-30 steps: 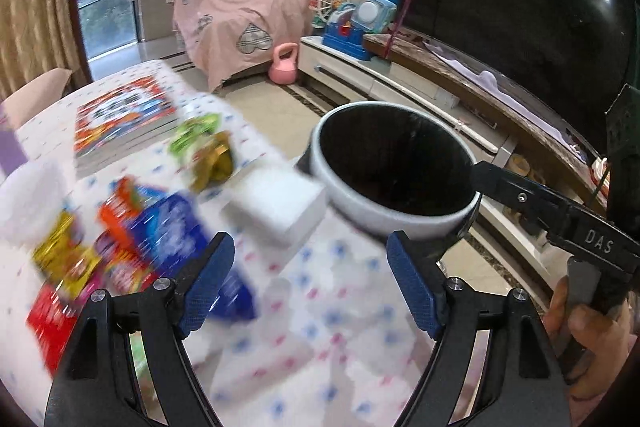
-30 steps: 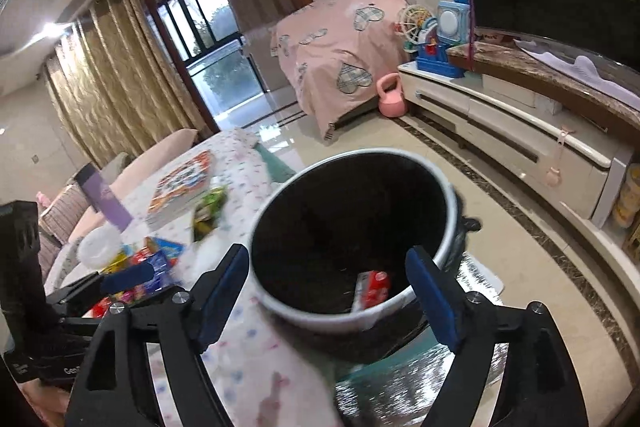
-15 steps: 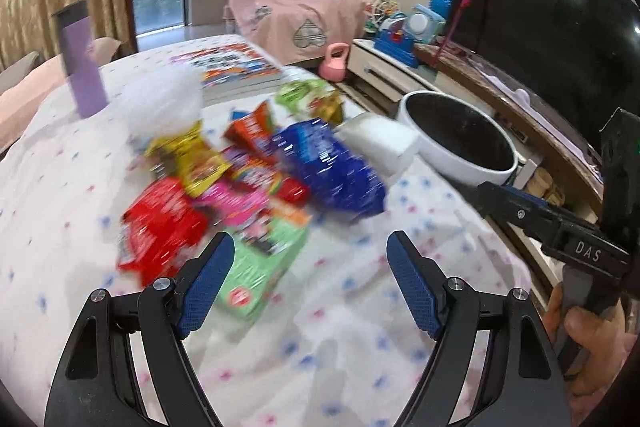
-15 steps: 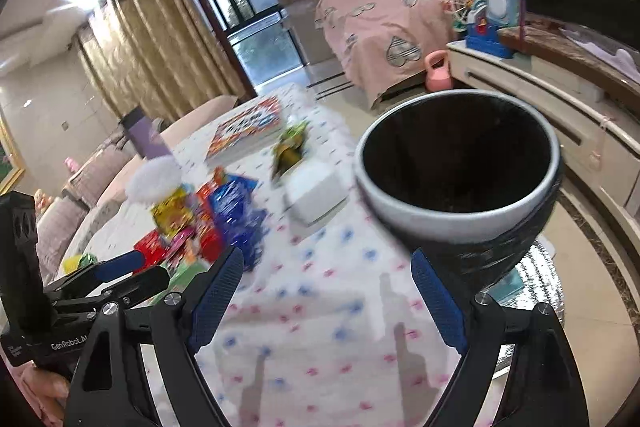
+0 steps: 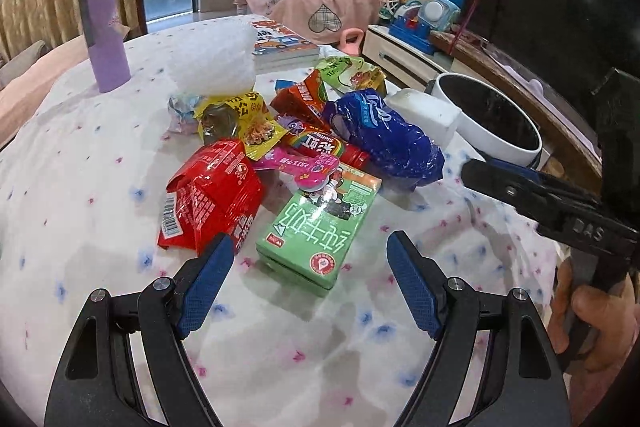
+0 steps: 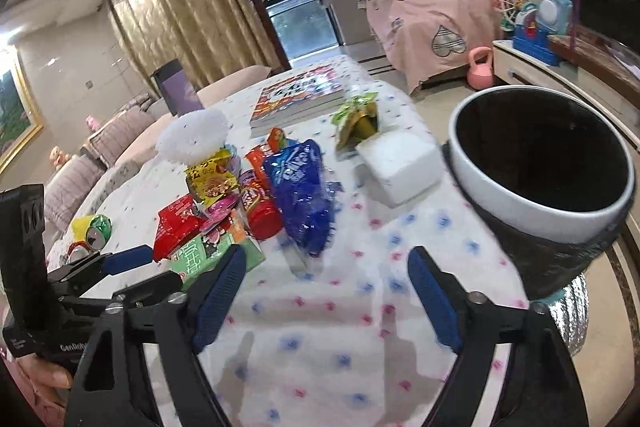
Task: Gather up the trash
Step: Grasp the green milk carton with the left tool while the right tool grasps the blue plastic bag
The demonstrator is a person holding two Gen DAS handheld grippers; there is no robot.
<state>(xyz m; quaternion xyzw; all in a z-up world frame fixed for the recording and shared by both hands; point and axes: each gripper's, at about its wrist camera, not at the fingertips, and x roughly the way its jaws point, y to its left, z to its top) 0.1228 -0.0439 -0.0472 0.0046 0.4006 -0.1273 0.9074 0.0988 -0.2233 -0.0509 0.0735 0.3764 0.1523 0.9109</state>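
Note:
A pile of snack wrappers lies on the dotted tablecloth: a green carton, a red bag, a blue bag, a yellow packet and others. A white-rimmed black trash bin stands at the table's right edge. My left gripper is open and empty, just in front of the green carton. My right gripper is open and empty over bare cloth, left of the bin; it also shows in the left wrist view.
A purple tumbler, a white fluffy wad, a book and a white box sit on the table. Crushed cans lie at its left. A TV and cabinet stand to the right.
Both grippers have swung left from over the bin to the wrapper pile. The left gripper has come closer to the green carton. Both stay open.

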